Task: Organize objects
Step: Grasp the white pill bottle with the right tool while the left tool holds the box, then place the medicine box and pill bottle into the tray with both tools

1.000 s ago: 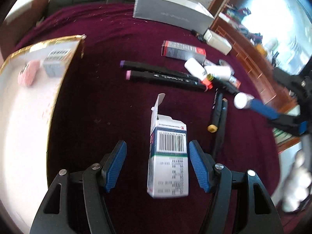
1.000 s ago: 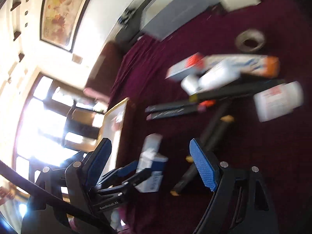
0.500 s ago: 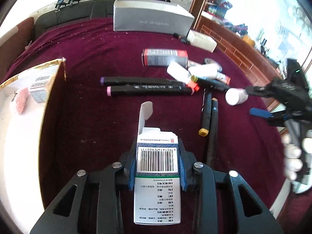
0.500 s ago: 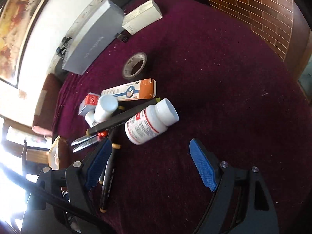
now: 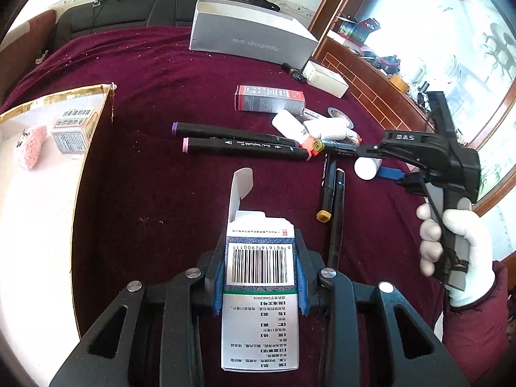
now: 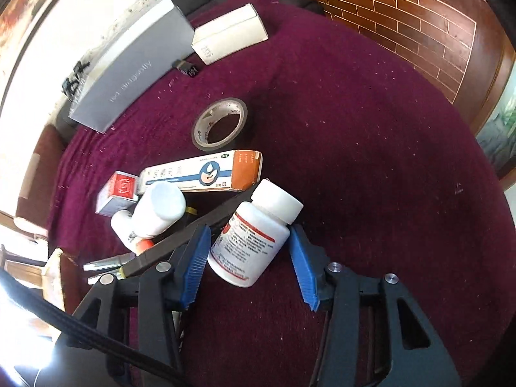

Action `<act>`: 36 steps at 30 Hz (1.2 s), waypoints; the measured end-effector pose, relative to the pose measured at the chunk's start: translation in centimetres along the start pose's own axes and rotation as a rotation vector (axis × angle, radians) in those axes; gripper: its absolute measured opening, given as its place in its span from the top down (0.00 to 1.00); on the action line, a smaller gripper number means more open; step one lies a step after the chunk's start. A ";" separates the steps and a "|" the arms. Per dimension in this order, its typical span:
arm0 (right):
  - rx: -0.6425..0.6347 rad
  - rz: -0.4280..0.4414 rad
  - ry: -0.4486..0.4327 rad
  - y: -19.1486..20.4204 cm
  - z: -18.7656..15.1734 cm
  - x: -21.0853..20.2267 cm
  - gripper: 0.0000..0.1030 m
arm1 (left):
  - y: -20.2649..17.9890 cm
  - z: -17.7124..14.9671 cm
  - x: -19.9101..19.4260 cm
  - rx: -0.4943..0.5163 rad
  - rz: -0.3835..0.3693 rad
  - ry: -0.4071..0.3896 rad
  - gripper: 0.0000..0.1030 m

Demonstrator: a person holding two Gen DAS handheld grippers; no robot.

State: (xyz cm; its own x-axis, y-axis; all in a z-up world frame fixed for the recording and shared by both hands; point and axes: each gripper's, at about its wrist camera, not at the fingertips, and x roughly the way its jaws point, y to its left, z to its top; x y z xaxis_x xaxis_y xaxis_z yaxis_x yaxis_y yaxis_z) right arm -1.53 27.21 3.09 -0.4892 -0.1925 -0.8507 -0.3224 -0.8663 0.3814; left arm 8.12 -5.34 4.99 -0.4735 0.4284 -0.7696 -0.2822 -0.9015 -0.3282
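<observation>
Lying at the far left of the left wrist view, a gold-edged white tray (image 5: 96, 148) holds a small barcoded tin (image 5: 74, 132) and a pink fuzzy item (image 5: 29, 150) on the maroon cloth (image 5: 154, 174). Right of it, low in the middle, the left gripper (image 5: 260, 266) has its blue pads clamped on both sides of a white medicine box (image 5: 260, 290) with a barcode and an open top flap. Beyond the box lie two long black markers (image 5: 245, 143) side by side, and further back a grey carton (image 5: 248, 40) and a red-and-grey box (image 5: 269, 98). To the right, two more black markers (image 5: 332, 200) lie lengthwise, and a white-gloved hand (image 5: 458, 245) holds the right gripper (image 5: 371, 164) at a white pill bottle (image 5: 366, 167). In the right wrist view, that pill bottle (image 6: 254, 238) lies tilted between the two blue pads, whose jaws are closing around it; the right pad touches its shoulder, while a gap shows by the left pad. Behind it sit another white bottle (image 6: 158, 213), an orange-and-white ointment box (image 6: 206, 174), a tape roll (image 6: 221, 124) and a plain white box (image 6: 229, 34).
</observation>
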 end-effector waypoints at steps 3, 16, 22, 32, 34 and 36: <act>0.009 -0.025 -0.006 0.3 0.3 0.3 0.53 | 0.4 -0.3 -0.1 -0.013 -0.013 0.001 0.72; -0.030 0.092 -0.010 0.9 -2.3 -2.6 0.66 | 3.2 -1.0 -5.2 -0.068 -0.072 -0.093 0.72; -0.117 0.205 -0.018 4.4 -4.5 -5.1 0.66 | 7.3 -0.8 -7.9 -0.167 -0.047 -0.147 0.72; -0.370 0.383 0.084 17.7 -8.9 -5.5 0.66 | 18.1 1.6 -12.7 -0.285 0.199 -0.233 0.72; -0.409 0.407 0.123 20.4 -9.9 -4.5 0.66 | 19.4 2.0 -12.8 -0.289 0.233 -0.237 0.72; -0.449 0.424 0.157 23.1 -11.1 -3.3 0.66 | 20.7 3.1 -12.6 -0.289 0.265 -0.232 0.72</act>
State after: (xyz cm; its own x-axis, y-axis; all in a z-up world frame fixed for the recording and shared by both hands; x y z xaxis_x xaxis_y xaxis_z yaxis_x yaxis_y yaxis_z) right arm 1.62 2.77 10.67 -0.3644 -0.5970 -0.7147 0.2608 -0.8022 0.5371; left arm 5.65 -29.23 9.59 -0.6816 0.1531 -0.7156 0.1029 -0.9481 -0.3008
